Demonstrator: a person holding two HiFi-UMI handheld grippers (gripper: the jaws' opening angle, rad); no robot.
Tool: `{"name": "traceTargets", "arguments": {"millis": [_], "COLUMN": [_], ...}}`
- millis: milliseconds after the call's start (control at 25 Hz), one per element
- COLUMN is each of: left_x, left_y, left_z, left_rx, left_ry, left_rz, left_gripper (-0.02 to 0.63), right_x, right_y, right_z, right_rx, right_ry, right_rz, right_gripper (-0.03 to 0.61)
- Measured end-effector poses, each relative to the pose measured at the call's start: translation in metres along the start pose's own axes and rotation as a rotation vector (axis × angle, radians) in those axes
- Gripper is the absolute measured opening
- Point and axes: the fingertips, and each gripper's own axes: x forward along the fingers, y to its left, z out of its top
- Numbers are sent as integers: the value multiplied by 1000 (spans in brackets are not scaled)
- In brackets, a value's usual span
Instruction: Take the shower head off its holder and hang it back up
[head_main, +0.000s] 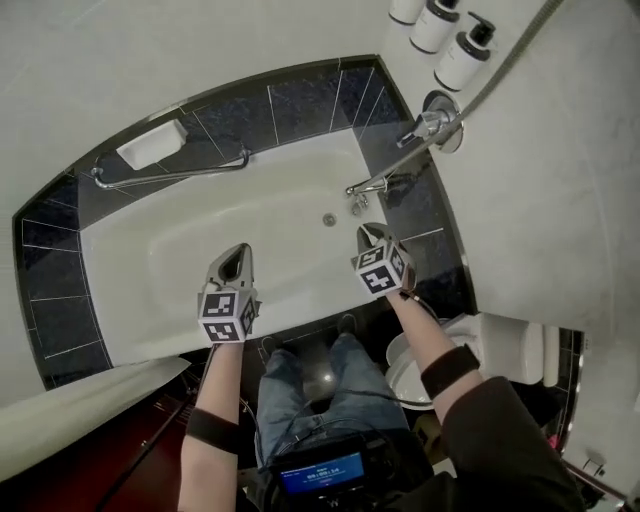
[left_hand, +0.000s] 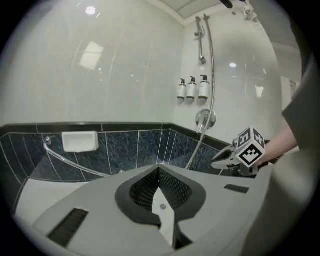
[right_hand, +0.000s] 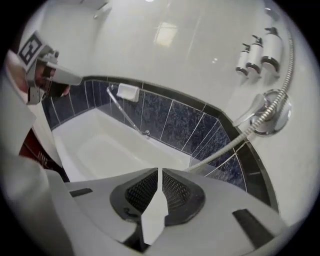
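Both grippers hover empty over the bathtub's (head_main: 200, 290) near edge. Left gripper (head_main: 234, 258) fingers (left_hand: 172, 187) are pressed together; right gripper (head_main: 368, 233) fingers (right_hand: 175, 192) stand a thin slit apart. The shower hose (head_main: 500, 68) climbs the wall (head_main: 560, 180) at the right end; I cannot make out the shower head.

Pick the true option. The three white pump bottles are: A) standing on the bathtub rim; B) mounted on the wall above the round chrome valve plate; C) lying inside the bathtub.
B: the three white pump bottles hang in a row on the white wall, above the round chrome valve plate.
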Motion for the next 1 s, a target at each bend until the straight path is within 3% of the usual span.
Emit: {"name": "traceTargets", "arguments": {"millis": [120, 200, 640, 1000], "left_x": [-30, -49, -114, -139], "left_y": [-1, 0, 21, 23], "left_z": [24, 36, 83, 85], "left_rx": [20, 28, -19, 6], "left_ry": [-32, -53, -173, -189], "left_rz": [14, 25, 125, 153], "left_gripper": [0, 0, 0, 0], "right_x": [-41, -65, -156, -184], "right_y": [-3, -3, -10, -19], "right_z": [15, 23, 74, 74], "right_rx": [145, 183, 282, 301], "right_ry": [-64, -106, -370, -416], "right_rz": [7, 12, 93, 105], "right_gripper": [49, 49, 46, 46]}}
